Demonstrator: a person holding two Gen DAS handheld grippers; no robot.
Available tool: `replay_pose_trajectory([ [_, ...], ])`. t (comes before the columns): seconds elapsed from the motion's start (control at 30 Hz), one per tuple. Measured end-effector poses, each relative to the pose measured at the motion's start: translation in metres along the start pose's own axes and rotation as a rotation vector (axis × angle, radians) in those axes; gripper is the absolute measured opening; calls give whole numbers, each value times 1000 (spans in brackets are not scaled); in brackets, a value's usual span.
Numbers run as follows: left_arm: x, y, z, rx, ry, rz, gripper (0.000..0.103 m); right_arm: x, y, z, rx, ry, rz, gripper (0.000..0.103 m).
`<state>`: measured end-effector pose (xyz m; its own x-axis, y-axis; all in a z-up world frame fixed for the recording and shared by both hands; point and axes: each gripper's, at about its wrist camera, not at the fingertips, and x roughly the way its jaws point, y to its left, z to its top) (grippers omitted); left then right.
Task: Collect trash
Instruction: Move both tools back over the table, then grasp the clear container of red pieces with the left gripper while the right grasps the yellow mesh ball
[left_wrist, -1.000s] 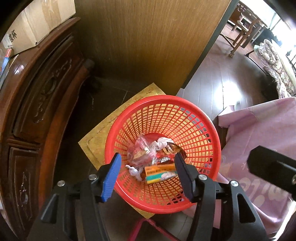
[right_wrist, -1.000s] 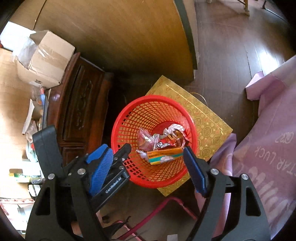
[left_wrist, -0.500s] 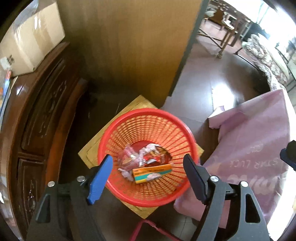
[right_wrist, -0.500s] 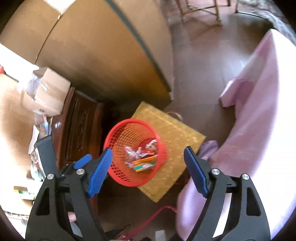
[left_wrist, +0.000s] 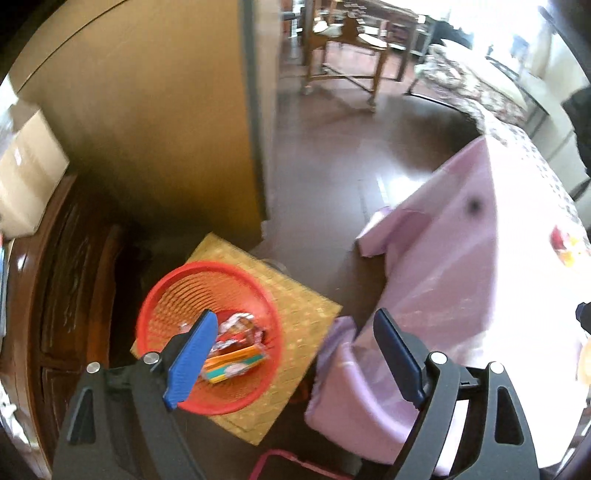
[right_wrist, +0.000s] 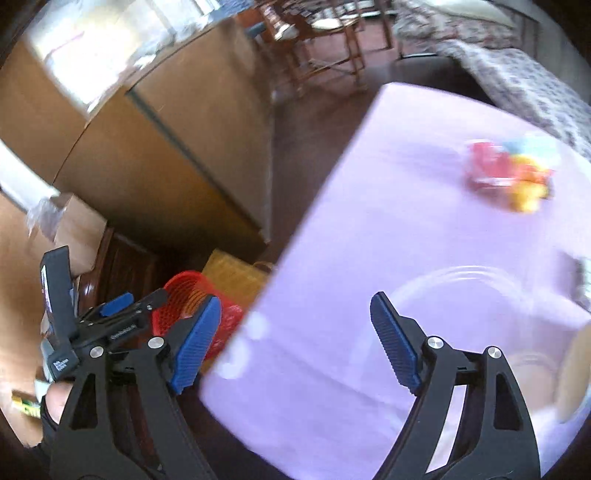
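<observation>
Dark wooden flooring runs under a red basket (left_wrist: 207, 328) that sits on a woven yellow mat (left_wrist: 295, 325), beside a carved dark cabinet (left_wrist: 59, 295) and the hanging edge of a lilac cloth that covers the counter (right_wrist: 369, 229). Inside the basket lie crumpled wrappers (left_wrist: 240, 328) and a flat orange-and-green packet (left_wrist: 236, 363), so part of the collecting looks done. On the counter, well apart from the basket, a blurred bundle of pink, yellow and pale blue packaging (right_wrist: 509, 173) waits, and it reads as the next piece of trash; a clear round dish (right_wrist: 461, 295) lies nearer the right tongs (right_wrist: 295, 343), and whether it counts as trash cannot be told. Both pairs of tongs have just been opening, and nothing sits between the pads of either: the left tongs (left_wrist: 295, 354) hang wide and empty above the basket and mat, the right ones wide and empty over the lilac cloth at the counter's near edge. From the right wrist view the left tongs show low at the left beside the basket, with a hand (right_wrist: 55, 402) on their handle. Judging by the counter, at least the bright bundle is left to fetch and drop into the basket.
</observation>
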<state>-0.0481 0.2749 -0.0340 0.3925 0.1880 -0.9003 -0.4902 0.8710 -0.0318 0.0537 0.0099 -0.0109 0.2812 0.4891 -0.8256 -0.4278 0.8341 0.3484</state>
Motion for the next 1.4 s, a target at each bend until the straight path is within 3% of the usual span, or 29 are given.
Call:
replay_pose_trajectory([
  [0.23, -1, -77, 16, 112, -23, -38, 85, -35, -84, 1, 106, -84, -66, 83],
  [0.43, 7, -152, 24, 230, -42, -77, 85, -46, -134, 0, 153, -143, -125, 83],
  [0.83, 29, -280, 29, 406, -74, -133, 85, -69, -202, -13, 272, -225, -163, 83],
  [1.13, 51, -334, 26, 530, -124, -102, 83, -74, -222, -17, 311, -249, -141, 83],
  [1.4, 62, -354, 32, 544, -115, -119, 80, -77, -219, -19, 299, -256, -140, 83],
])
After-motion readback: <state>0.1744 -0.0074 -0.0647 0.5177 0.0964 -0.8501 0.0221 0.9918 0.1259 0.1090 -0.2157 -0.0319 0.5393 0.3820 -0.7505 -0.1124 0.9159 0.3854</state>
